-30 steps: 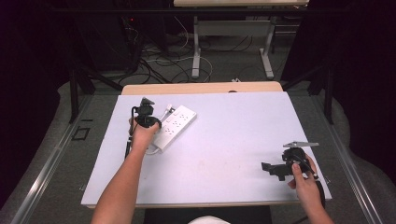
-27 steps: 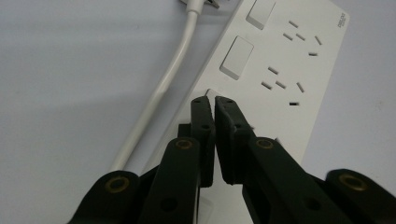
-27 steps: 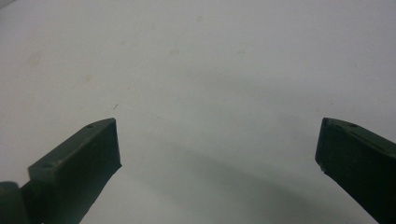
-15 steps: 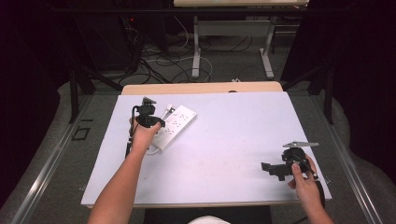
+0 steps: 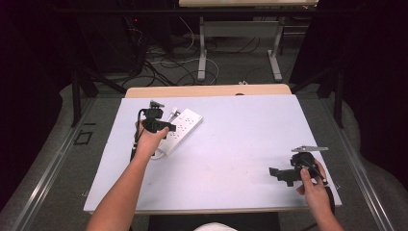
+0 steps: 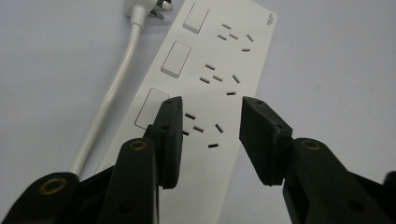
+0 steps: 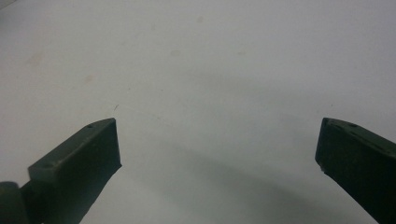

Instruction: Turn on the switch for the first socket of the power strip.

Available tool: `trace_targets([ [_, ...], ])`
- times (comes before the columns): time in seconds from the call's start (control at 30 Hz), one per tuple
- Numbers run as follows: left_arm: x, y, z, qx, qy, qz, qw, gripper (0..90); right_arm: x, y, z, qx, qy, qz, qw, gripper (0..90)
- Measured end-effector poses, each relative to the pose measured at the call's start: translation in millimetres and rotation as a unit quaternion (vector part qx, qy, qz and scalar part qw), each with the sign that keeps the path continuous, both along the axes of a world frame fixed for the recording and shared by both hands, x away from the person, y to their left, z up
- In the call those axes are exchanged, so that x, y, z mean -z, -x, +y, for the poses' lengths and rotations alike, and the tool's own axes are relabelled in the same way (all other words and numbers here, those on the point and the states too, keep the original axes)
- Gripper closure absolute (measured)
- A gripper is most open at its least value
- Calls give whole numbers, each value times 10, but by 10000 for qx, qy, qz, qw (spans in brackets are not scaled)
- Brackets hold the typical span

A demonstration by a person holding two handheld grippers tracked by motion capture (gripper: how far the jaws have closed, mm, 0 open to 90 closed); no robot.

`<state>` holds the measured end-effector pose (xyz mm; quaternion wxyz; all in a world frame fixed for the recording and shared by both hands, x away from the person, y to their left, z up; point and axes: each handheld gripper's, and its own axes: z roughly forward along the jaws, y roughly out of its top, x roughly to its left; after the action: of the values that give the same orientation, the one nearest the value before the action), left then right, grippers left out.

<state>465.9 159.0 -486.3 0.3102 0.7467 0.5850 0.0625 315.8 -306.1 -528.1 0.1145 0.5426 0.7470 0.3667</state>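
L gripper (image 5: 155, 126) nudged slightly along power strip (image 5: 182, 131) (barely).

I count one white power strip (image 5: 180, 130) on the worktop (image 5: 240, 144), and that's the lone loose item here. On its face in the left gripper view I make out three rocker switches (image 6: 173, 59) and three socket groups (image 6: 219, 79). One white cord (image 6: 109, 100) runs alongside, with one plug (image 6: 148, 6) at its far end. Two grippers on my count: left gripper (image 5: 155, 120), right gripper (image 5: 284, 175). Two hands, one worktop.
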Motion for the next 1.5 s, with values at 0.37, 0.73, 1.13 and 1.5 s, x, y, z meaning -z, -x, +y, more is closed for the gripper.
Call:
trace_targets([
  [0.37,-50,113,-113,425,-101,-86,9990,447,-4,4,3,3,16,-22,10000,0],
  [0.73,-76,265,-200,1020,-260,-429,9935,355,-4,6,8,4,18,-37,10000,0],
  [1.13,-92,542,-245,1117,-227,-513,9922,236,-7,11,11,9,27,-44,10000,0],
  [1.5,-99,828,-194,1181,-83,-604,9911,3,-15,18,21,15,29,-67,10000,0],
])
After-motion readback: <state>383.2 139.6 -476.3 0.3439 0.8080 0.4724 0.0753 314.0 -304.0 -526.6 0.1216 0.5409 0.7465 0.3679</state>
